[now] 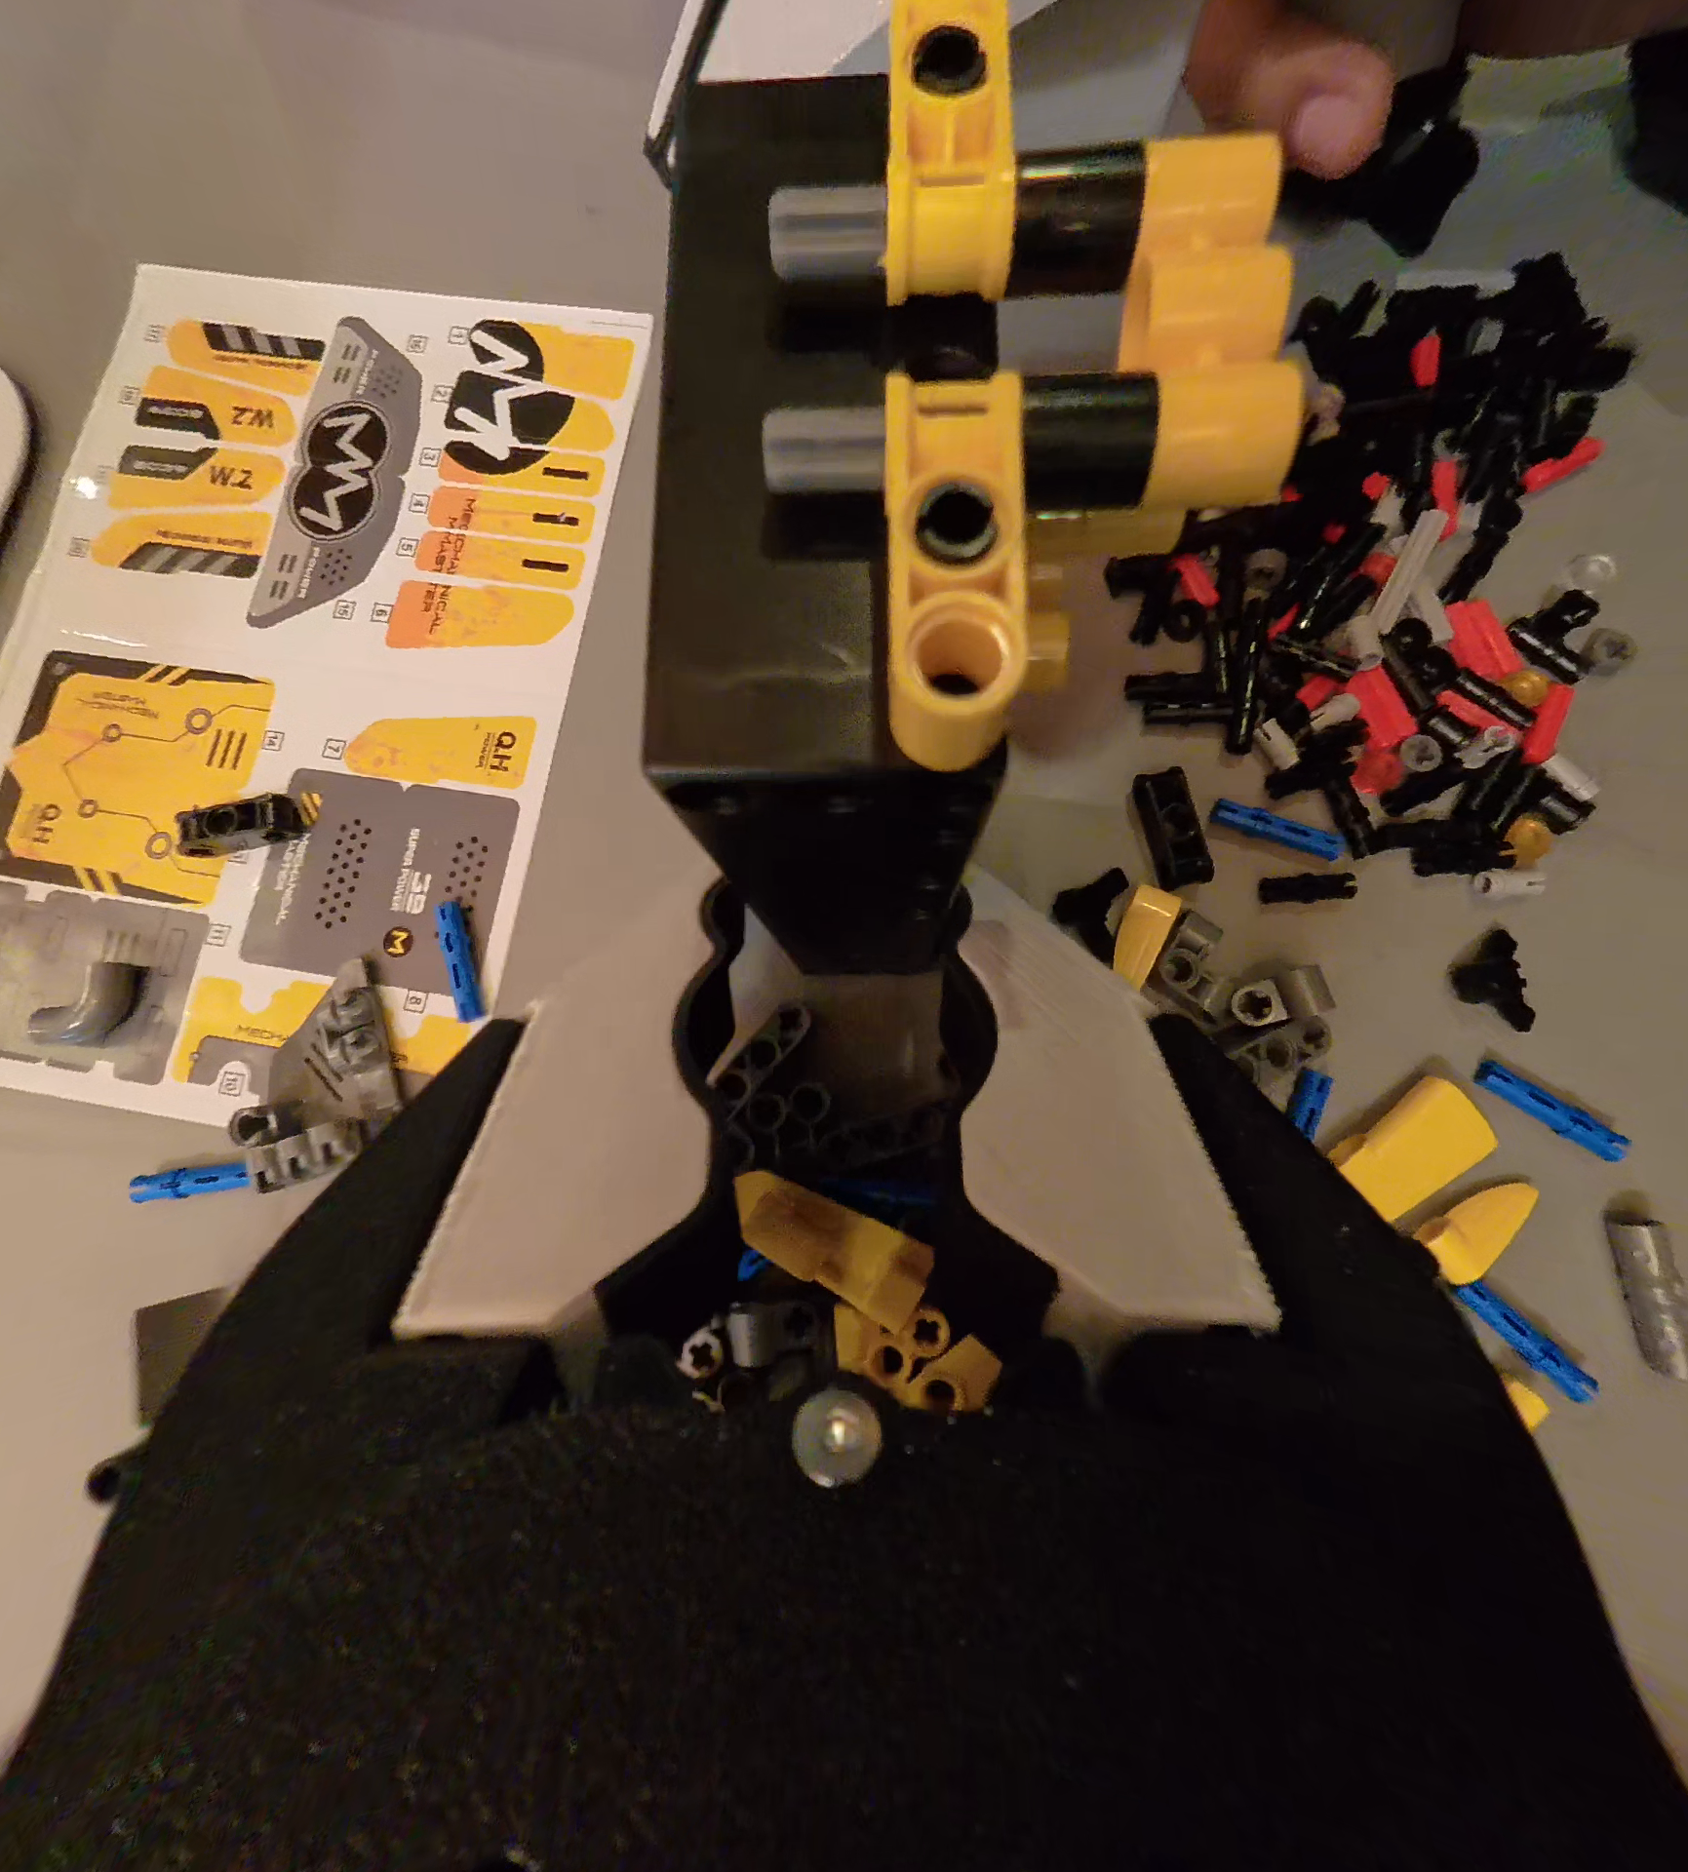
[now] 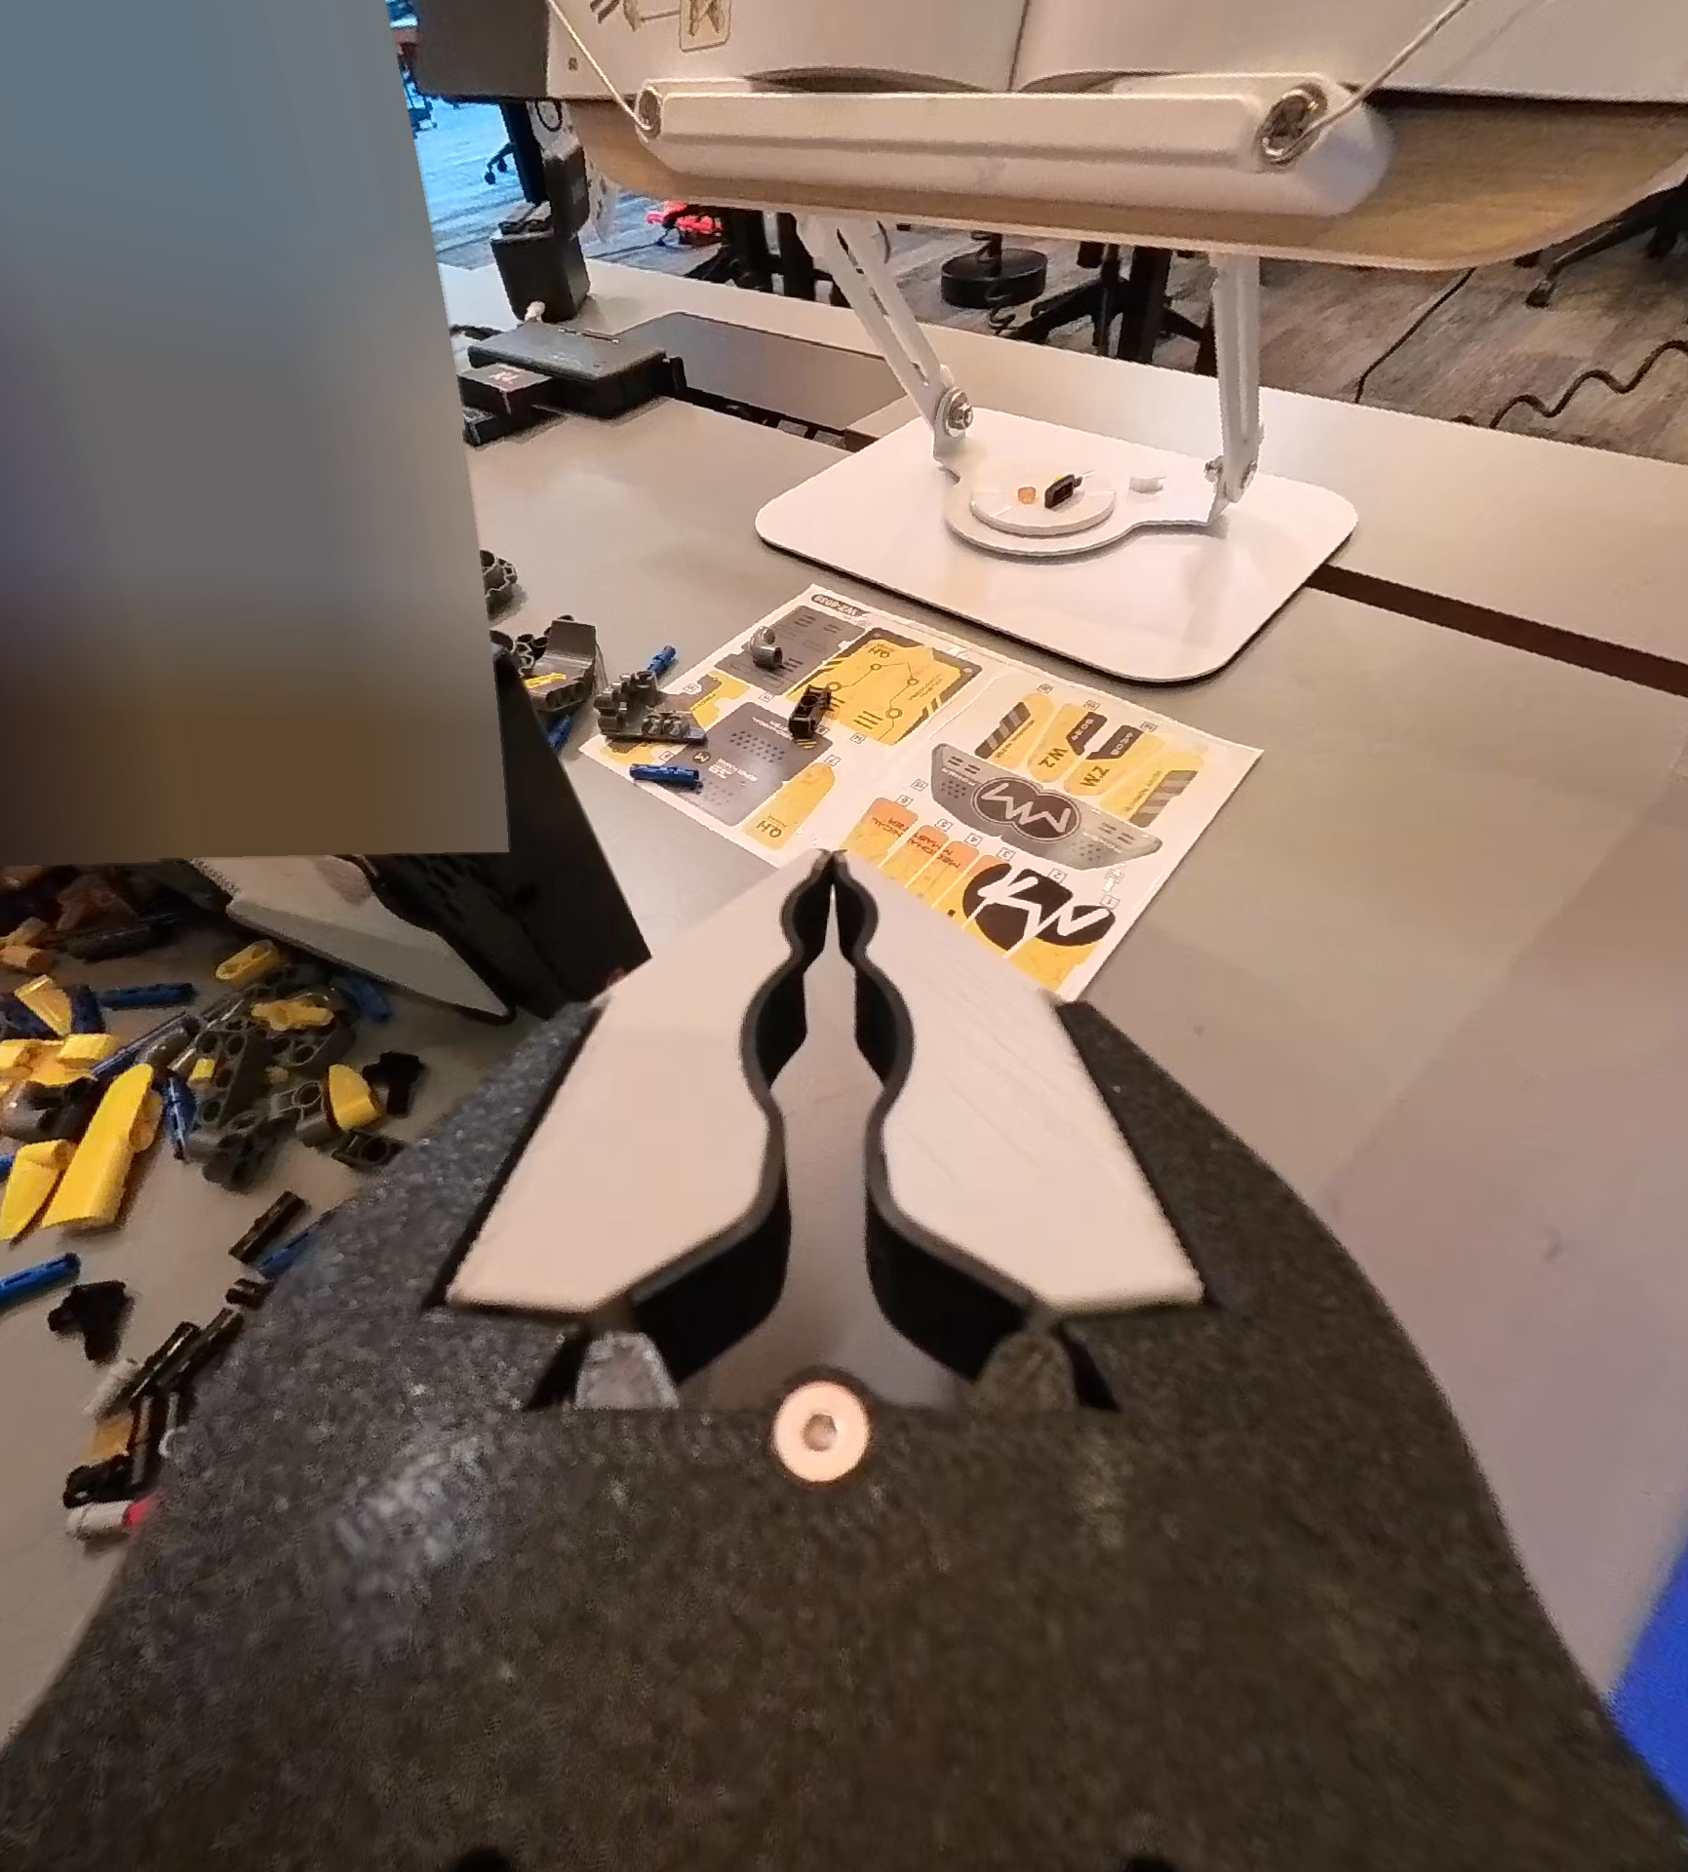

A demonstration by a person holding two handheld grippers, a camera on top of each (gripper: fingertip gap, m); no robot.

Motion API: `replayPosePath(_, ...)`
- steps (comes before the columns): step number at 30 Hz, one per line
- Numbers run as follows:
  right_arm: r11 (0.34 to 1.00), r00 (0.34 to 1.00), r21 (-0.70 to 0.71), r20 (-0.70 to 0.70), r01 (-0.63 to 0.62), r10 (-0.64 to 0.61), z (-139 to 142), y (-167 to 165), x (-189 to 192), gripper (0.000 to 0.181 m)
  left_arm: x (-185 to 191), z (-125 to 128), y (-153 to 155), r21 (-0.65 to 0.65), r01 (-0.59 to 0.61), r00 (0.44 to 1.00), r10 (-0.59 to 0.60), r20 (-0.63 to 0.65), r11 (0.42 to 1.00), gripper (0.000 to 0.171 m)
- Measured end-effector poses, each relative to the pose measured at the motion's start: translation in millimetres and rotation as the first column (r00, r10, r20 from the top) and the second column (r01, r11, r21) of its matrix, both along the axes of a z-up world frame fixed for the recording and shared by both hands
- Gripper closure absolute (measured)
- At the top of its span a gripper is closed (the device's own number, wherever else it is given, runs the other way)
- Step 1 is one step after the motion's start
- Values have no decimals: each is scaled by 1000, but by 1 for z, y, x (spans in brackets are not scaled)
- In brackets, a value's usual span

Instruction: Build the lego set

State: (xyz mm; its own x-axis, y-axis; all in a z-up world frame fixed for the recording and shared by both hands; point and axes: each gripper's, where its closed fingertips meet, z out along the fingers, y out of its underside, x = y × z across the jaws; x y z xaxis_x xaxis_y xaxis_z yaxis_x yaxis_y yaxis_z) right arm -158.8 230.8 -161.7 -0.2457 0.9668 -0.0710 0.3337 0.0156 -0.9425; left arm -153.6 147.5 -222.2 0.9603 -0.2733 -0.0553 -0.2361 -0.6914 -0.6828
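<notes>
My left gripper is shut on the near end of a black box-shaped block and holds it above the table. Two yellow beams sit on the block, joined by black and grey pins to yellow connectors. A person's finger touches the upper connector. My right gripper is shut and empty, tips touching, over the near edge of a yellow, grey and black sticker sheet. The sheet also shows in the left wrist view, left of the block.
A pile of small black, red and grey pins lies right of the block, with yellow panels, blue pins and a grey cylinder nearer. More loose pieces lie left of the right gripper. A white stand's base sits beyond the sheet. About 11 cm separates my left fingertips from my right. My right tips are about 25 cm from the grey cylinder, my left tips only 15 cm.
</notes>
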Motion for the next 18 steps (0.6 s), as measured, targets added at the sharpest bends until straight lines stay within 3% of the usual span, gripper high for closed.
replayPosePath(8, 997, 999, 79, -48, 14, -10, 11, -2, 2, 181, -10, 14, -10, 11, -29, 992, 30, -121, 1000, 125)
replayPosePath(18, 996, 994, 89, -112, 15, -5, 28, -9, 5, 181, -19, 40, -40, 67, -69, 998, 69, -3, 995, 124)
